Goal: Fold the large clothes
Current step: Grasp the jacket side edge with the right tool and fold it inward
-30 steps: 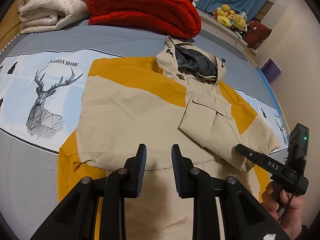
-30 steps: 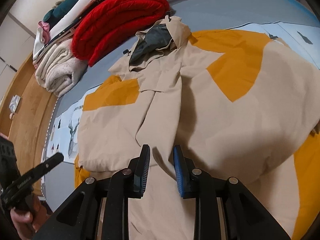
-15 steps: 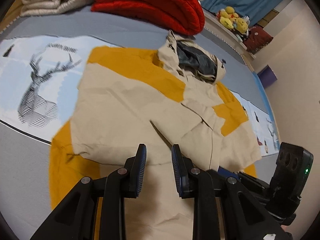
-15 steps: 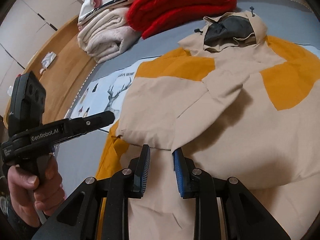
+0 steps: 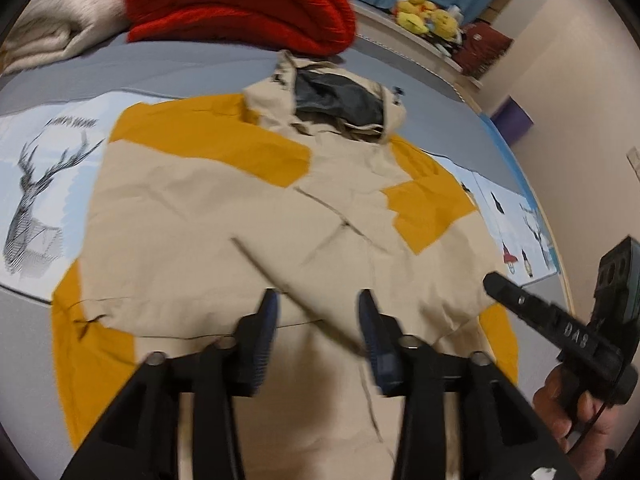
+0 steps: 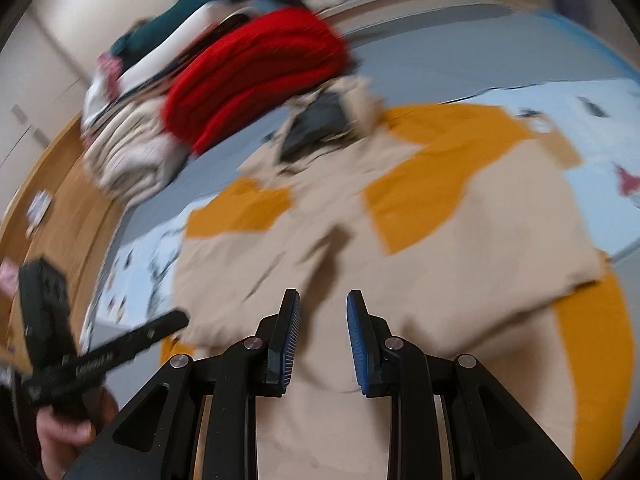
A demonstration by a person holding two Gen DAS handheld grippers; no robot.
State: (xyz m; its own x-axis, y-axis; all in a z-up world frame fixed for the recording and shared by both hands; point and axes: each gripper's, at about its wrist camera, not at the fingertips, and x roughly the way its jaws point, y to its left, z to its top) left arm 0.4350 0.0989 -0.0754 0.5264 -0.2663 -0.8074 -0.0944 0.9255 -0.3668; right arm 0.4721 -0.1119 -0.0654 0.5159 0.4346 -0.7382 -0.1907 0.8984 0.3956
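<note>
A beige and yellow hooded jacket [image 5: 224, 220] lies flat on the bed, with its grey-lined hood [image 5: 340, 100] at the far end. Both sleeves are folded in across the body. My left gripper [image 5: 318, 300] hovers over the lower middle of the jacket. Its jaws are opening, and a folded sleeve edge runs slantwise under the gap with no pad pressing on it. My right gripper [image 6: 323, 296] hangs above the jacket [image 6: 460, 272] with a small gap and nothing between its fingers. Each gripper shows at the edge of the other's view, held in a hand.
A folded red blanket [image 5: 240, 4] and a cream blanket [image 5: 60, 28] are stacked beyond the hood. The deer-print sheet [image 5: 36, 200] spreads to the left. Plush toys [image 5: 424, 20] sit on a ledge at the back. A wall rises on the right and wooden floor [image 6: 52, 184] lies off the bed's left.
The left jaws have spread apart above the folded sleeve. The right gripper has lifted and swung, so its view is now blurred, and its gap looks unchanged. The sleeve now lies flatter across the body.
</note>
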